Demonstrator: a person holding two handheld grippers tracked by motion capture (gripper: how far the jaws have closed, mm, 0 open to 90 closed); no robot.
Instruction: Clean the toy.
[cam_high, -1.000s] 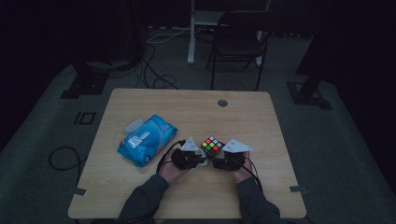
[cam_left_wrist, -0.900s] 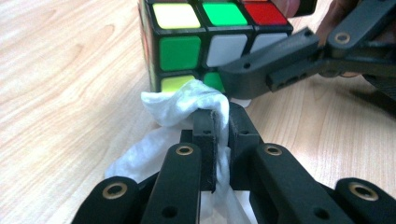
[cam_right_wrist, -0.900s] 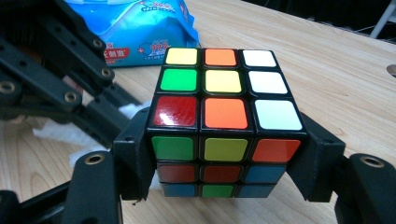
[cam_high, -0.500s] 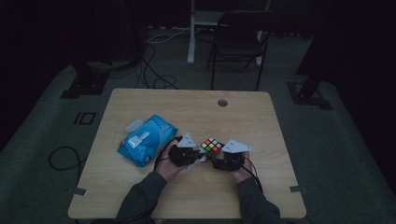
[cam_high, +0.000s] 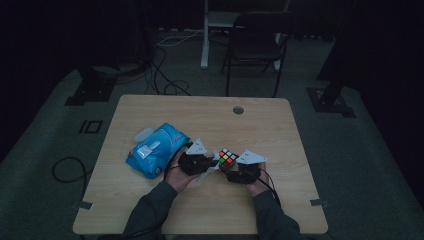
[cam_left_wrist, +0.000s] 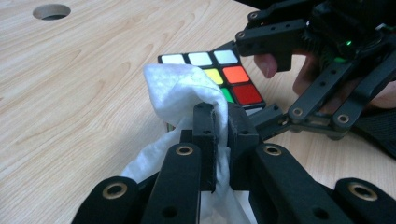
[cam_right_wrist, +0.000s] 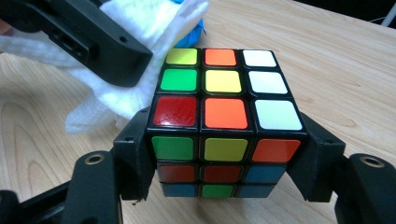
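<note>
The right gripper (cam_right_wrist: 224, 154) clamps the puzzle cube (cam_right_wrist: 224, 121) between its 2 jaws, steadying it just above the table (cam_high: 280, 135). The left gripper (cam_left_wrist: 219, 126), jaws pinched on a white wipe (cam_left_wrist: 180, 86), presses the wipe against the cube's side for cleaning.

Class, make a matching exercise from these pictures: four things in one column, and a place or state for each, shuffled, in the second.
1. puzzle cube
2. white wipe
3. blue wipes pack
4. round hole

a. lies on the table left of both grippers
b. clamped in the right gripper
c. in the tabletop near the far edge
d. pinched in the left gripper

Pairs: 1-b, 2-d, 3-a, 4-c
</note>
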